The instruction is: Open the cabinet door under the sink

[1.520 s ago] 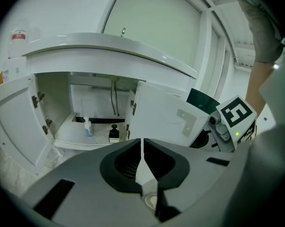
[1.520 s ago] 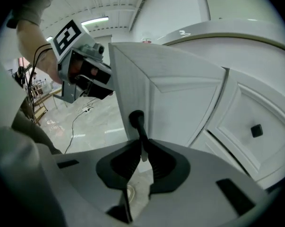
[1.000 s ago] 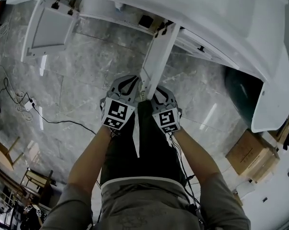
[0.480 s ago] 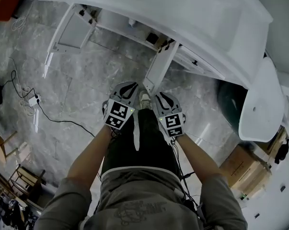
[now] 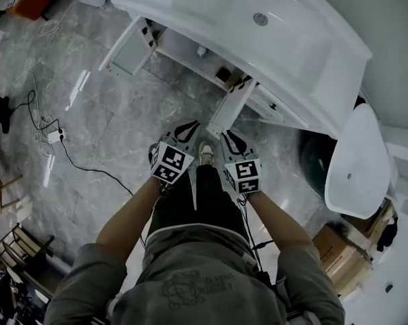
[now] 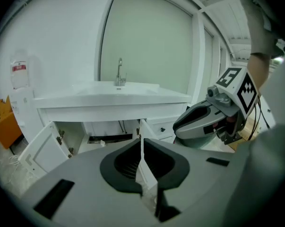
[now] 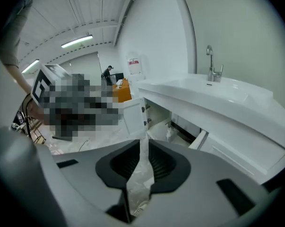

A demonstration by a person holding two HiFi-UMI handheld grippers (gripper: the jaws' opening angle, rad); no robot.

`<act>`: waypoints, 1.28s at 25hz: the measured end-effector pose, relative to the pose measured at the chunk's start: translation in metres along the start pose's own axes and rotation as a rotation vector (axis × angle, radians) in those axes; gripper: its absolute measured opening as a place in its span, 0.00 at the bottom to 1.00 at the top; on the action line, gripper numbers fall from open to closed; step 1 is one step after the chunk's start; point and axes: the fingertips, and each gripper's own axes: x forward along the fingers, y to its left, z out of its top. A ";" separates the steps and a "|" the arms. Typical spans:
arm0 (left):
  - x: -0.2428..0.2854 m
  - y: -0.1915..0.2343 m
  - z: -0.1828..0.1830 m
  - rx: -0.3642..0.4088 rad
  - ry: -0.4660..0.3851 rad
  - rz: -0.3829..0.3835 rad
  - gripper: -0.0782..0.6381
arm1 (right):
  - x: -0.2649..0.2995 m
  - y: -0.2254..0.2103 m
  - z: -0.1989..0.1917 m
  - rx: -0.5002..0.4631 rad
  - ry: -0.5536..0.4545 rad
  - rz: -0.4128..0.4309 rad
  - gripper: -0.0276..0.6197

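The white sink cabinet (image 5: 190, 49) stands under the basin (image 5: 258, 19) with both doors swung out. Its left door (image 5: 129, 46) hangs wide open, and its right door (image 5: 231, 107) sticks straight out toward me. My left gripper (image 5: 189, 127) and right gripper (image 5: 228, 138) hover side by side just short of the right door's free edge, touching nothing. Both are shut and empty. The left gripper view looks over its closed jaws (image 6: 141, 143) at the open cabinet (image 6: 104, 131). In the right gripper view the gripper (image 7: 143, 145) points at the left door (image 7: 133, 115).
A white oval toilet lid (image 5: 356, 154) and a dark round bin (image 5: 317, 160) stand right of the cabinet. Cardboard boxes (image 5: 339, 263) sit at the lower right. A cable with a power strip (image 5: 55, 135) crosses the marble floor at left, near wooden chairs (image 5: 4, 202).
Both grippers have drawn back from the right door's edge, which they flanked a second ago. The view has pulled back and now shows the whole basin.
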 end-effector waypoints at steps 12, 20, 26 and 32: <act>-0.073 0.042 0.087 -0.015 -0.138 0.137 0.15 | -0.030 0.012 0.146 -0.001 -0.185 0.031 0.12; -0.129 0.060 0.168 0.056 -0.264 0.202 0.15 | -0.073 0.019 0.247 0.009 -0.341 0.067 0.12; -0.177 0.069 0.224 0.089 -0.378 0.267 0.15 | -0.115 0.036 0.306 0.046 -0.430 0.138 0.11; -0.226 0.060 0.270 0.130 -0.490 0.294 0.15 | -0.164 0.058 0.353 -0.051 -0.552 0.202 0.10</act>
